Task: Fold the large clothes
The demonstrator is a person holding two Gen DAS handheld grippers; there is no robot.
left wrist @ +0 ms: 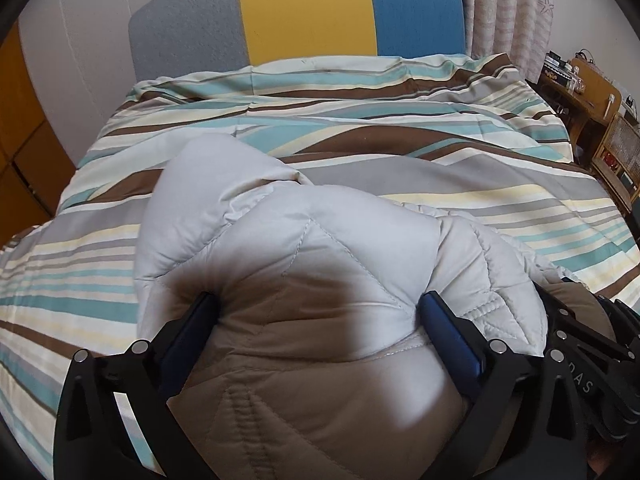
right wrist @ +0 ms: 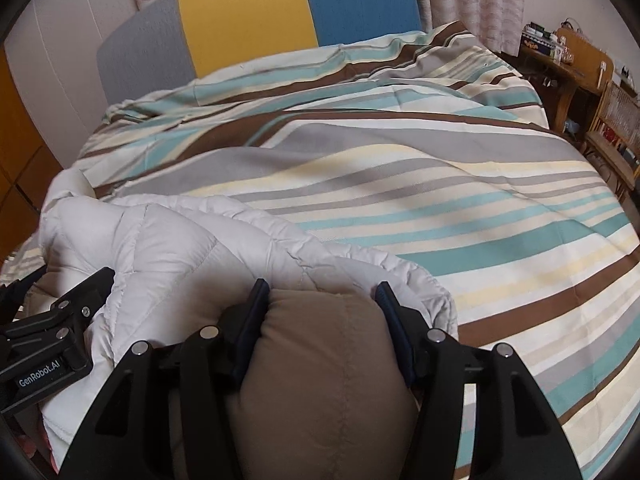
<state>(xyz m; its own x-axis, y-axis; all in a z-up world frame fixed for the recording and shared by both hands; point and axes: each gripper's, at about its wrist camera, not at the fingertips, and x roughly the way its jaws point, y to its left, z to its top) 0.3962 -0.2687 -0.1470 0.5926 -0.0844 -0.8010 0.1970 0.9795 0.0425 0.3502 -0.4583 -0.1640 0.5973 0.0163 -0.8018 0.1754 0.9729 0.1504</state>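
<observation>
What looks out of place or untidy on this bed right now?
Nothing looks damaged or spilled. The quilted jacket is bunched in a heap, gripped by the left hand-held gripper and the right hand-held gripper. The striped bedcover is wrinkled near the headboard.

- Soft, dimmish indoor light on my feeds, no glare
- Dark shadow on the jacket (left wrist: 320, 300) between the fingers
- Heavy fisheye bending, black corners

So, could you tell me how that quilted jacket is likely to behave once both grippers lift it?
The quilted jacket bulges between the left gripper, so probably soft and compressible. Unheld parts sag onto the striped bedspread, so likely floppy. Its smooth fabric might slip from the right gripper.
</observation>
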